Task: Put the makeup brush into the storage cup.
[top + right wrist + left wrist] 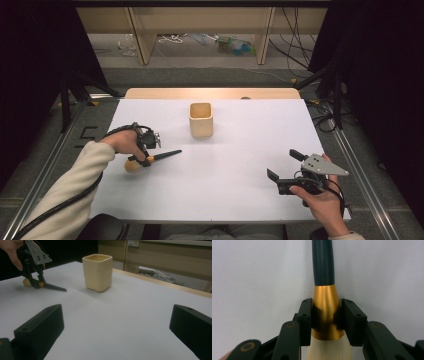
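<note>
We see a white desk point(225, 165) with a cream, squarish cup point(201, 119) standing upright near its far middle, open at the top. At the left side of the desk, our left gripper point(146, 159) has its jaws closed on a makeup brush point(150, 160) that lies low on the white surface. In the left gripper view the two black jaws press against either side of the brush's gold collar point(326, 312), with the pale bristles point(329, 348) below the jaws, toward the camera, and the dark handle point(323, 262) running straight away from them. From the high view the handle points right, roughly toward the middle of the desk, while the rounded tuft of bristles sits just beside the left hand point(122, 142). The brush is well apart from the cup, nearer the person and to the left of it.

Our right gripper point(282, 165) is held by the right hand point(322, 202) near the front right of the desk. Its jaws stand wide apart with nothing between them; in the right gripper view they frame bare white surface, the cup beyond, and the left gripper with the brush farther off at the upper left
</note>
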### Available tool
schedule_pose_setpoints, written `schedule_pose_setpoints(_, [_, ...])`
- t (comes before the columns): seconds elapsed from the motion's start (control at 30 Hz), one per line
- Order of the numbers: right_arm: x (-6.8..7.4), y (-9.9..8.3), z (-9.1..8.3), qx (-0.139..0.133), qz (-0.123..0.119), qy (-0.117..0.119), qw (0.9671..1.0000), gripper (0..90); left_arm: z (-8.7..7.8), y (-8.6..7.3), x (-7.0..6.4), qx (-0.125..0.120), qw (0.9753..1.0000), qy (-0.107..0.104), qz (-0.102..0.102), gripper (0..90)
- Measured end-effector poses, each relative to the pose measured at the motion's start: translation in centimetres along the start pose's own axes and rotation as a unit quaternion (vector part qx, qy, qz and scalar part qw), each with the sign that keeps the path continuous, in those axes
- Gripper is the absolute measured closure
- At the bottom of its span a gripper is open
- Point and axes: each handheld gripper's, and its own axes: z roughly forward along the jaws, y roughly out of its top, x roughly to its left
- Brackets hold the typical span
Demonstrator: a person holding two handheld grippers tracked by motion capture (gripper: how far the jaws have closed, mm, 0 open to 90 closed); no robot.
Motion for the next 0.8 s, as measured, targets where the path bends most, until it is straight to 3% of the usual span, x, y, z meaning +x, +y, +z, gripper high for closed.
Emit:
schedule_pose_setpoints(0.07, [-0.1,0.0,0.0,-0.004,-0.009,-0.004,0.9999,0.4,-0.1,0.0,0.1,0.001,0.9999,0.004,0.011,62.4])
schedule_pose_setpoints(0.23, [-0.1,0.0,0.0,-0.004,-0.007,-0.004,1.0,0.4,-0.3,-0.1,0.1,-0.004,1.0,0.002,0.006,62.4])
schedule_pose_setpoints(0.47, [-0.1,0.0,0.0,-0.004,-0.007,-0.002,1.0,0.4,-0.7,-0.1,0.0,-0.007,0.9996,0.013,0.023,62.5])
schedule_pose_setpoints(0.53, [-0.1,0.0,0.1,-0.005,-0.012,-0.005,0.9999,0.4,-0.8,-0.1,-0.3,-0.006,0.9999,0.001,0.011,62.5])
schedule_pose_setpoints(0.63, [-0.1,0.0,0.0,-0.003,-0.009,-0.004,1.0,0.5,-0.9,-0.1,-0.4,-0.011,0.9999,0.004,0.011,62.5])
schedule_pose_setpoints(0.7, [-0.1,0.0,0.1,-0.003,-0.009,-0.005,0.9999,0.4,-1.1,0.0,-0.4,-0.011,0.9998,0.008,0.017,62.5])
schedule_pose_setpoints(0.73, [-0.1,0.0,0.0,-0.002,-0.008,-0.004,1.0,0.5,-1.2,0.0,-0.2,-0.014,0.9991,0.022,0.034,62.5])
schedule_pose_setpoints(0.8, [-0.1,0.0,0.0,-0.004,-0.007,-0.003,1.0,0.4,-1.3,0.0,-0.6,-0.012,0.9998,0.007,0.018,62.5])
